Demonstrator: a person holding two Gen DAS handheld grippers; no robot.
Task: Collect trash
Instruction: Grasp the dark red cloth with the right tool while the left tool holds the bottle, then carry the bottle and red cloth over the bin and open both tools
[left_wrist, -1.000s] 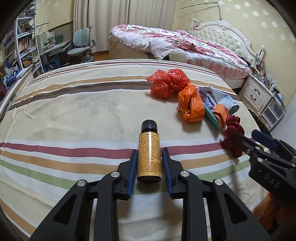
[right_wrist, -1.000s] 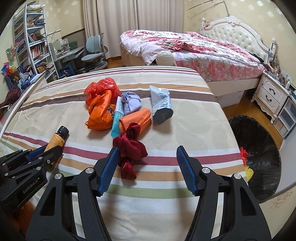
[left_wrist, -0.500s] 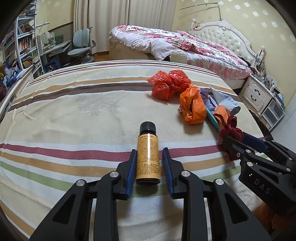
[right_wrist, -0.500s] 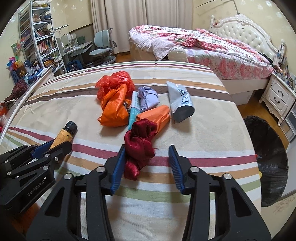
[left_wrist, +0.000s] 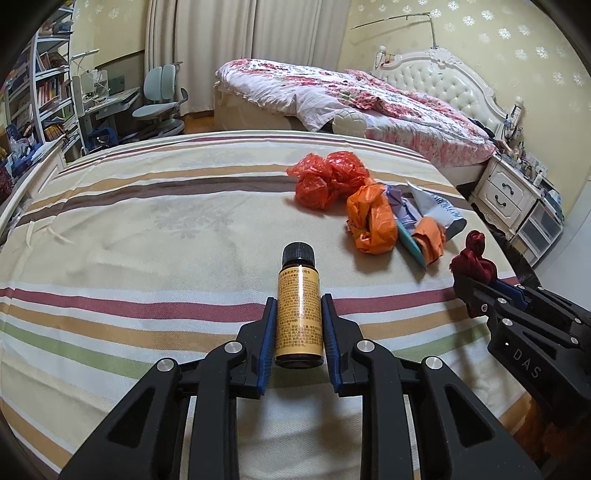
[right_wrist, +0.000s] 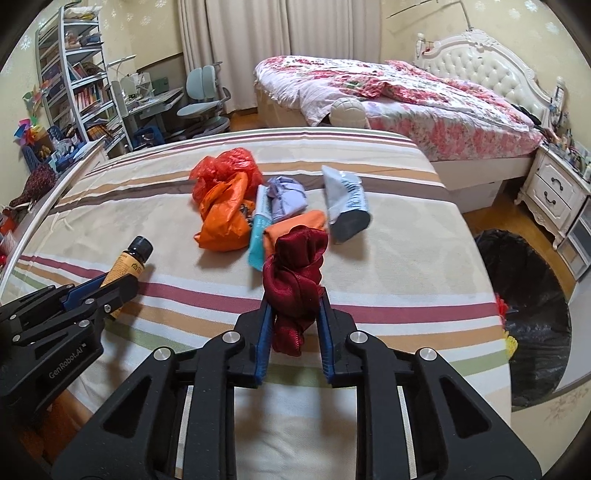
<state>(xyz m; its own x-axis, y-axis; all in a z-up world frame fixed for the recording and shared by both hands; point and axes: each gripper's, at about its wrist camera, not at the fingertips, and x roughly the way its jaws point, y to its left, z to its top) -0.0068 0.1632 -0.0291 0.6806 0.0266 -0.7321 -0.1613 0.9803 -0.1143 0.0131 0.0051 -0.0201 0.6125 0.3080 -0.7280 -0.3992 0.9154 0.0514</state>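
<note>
On the striped bedspread (left_wrist: 147, 229) we see our left gripper (left_wrist: 299, 314) clamped around a small amber glass bottle with a black cap (left_wrist: 298, 314), while our right gripper (right_wrist: 294, 314) squeezes a knotted dark red fabric scrap (right_wrist: 295, 280). Crumpled orange plastic bags (right_wrist: 225, 218) lie just beyond, and a black-lined trash bin (right_wrist: 532, 317) stands beside the bed.
</note>
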